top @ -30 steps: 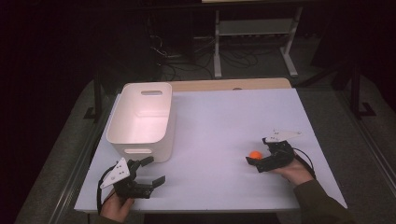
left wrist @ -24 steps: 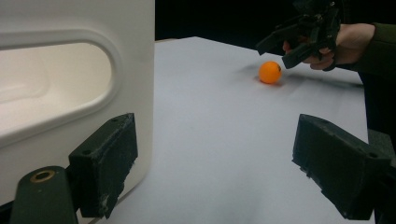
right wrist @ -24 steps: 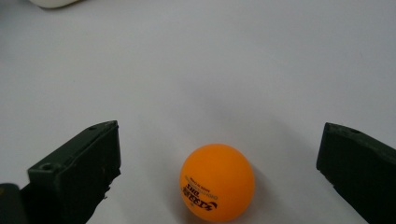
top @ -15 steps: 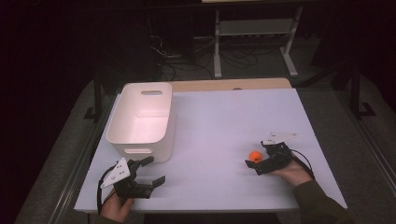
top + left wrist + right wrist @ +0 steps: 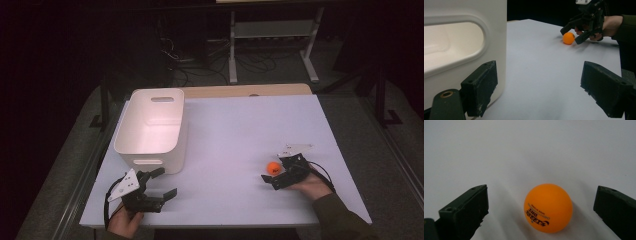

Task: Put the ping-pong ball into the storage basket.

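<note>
An orange ping-pong ball (image 5: 272,167) rests on the white table (image 5: 240,130) at the right front. My right gripper (image 5: 274,171) is open around it, one jaw on each side. The right gripper view shows the ball (image 5: 548,207) with printed lettering, a clear gap to each jaw of that gripper (image 5: 542,195). At the left front my left gripper (image 5: 165,183) is open and holds nothing, just in front of the white bin (image 5: 150,125). From the left gripper (image 5: 540,75) I see the bin's handle wall (image 5: 461,50) at left, and the ball (image 5: 568,38) and right gripper (image 5: 572,35) farther off.
The bin stands at the table's left side, open side up, its inside bare where visible. A wooden strip (image 5: 240,91) runs along the table's far edge. Beyond it, in the dark, are a metal rack (image 5: 272,35) and floor cables.
My right gripper has shifted slightly toward the table's front edge, still around the ball. The ball has hardly moved. The left gripper has stayed in place.
</note>
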The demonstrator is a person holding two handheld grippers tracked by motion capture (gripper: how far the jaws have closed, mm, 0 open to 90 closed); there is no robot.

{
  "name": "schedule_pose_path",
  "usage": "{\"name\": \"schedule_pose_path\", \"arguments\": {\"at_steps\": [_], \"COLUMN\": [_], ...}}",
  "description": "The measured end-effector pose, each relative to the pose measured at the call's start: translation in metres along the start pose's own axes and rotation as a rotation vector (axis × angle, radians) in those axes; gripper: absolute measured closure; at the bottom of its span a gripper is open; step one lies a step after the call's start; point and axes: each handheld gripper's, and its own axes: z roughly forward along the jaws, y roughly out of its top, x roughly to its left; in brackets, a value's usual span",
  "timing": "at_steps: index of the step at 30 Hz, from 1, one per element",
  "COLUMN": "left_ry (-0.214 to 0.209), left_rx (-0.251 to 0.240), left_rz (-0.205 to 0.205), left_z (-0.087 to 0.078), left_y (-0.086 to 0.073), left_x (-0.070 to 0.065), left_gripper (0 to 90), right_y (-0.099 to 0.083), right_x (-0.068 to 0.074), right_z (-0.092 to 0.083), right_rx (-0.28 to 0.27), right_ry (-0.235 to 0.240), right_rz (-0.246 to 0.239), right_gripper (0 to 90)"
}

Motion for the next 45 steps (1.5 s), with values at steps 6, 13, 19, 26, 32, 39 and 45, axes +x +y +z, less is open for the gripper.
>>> {"name": "schedule_pose_path", "arguments": {"at_steps": [6,13,19,26,32,39,45], "left_ry": [0.000,0.000,0.001,0.000,0.000,0.000,0.000], "left_rx": [0.001,0.002,0.001,0.000,0.001,0.001,0.000], "left_rz": [0.000,-0.001,0.000,0.000,0.001,0.001,0.003], "left_z": [0.0001,0.0001,0.0001,0.0001,0.0001,0.0001,0.0000], "left_y": [0.0000,0.0001,0.0001,0.0000,0.0001,0.0000,0.0000], "left_x": [-0.0001,0.0001,0.0000,-0.0002,-0.0002,-0.0002,-0.0003], "left_gripper": [13.9,13.9,13.9,13.9,13.9,13.9,13.9], "right_y": [-0.0008,-0.0017,-0.0018,-0.0018,-0.0017,-0.0018,-0.0022], "right_x": [0.0001,0.0001,0.0002,-0.0004,-0.0007,-0.0018,-0.0027], "right_z": [0.0020,0.0037,0.0037,0.0029,0.0011,0.0009,0.0008], "right_rx": [0.014,0.028,0.036,0.036,0.037,0.043,0.044], "right_ry": [-0.001,0.002,0.001,-0.009,-0.005,-0.003,0.001], "right_rz": [-0.006,-0.009,-0.008,-0.016,-0.014,-0.007,-0.006], "right_gripper": [0.0,0.0,0.0,5.3,12.1,17.6,23.9]}}
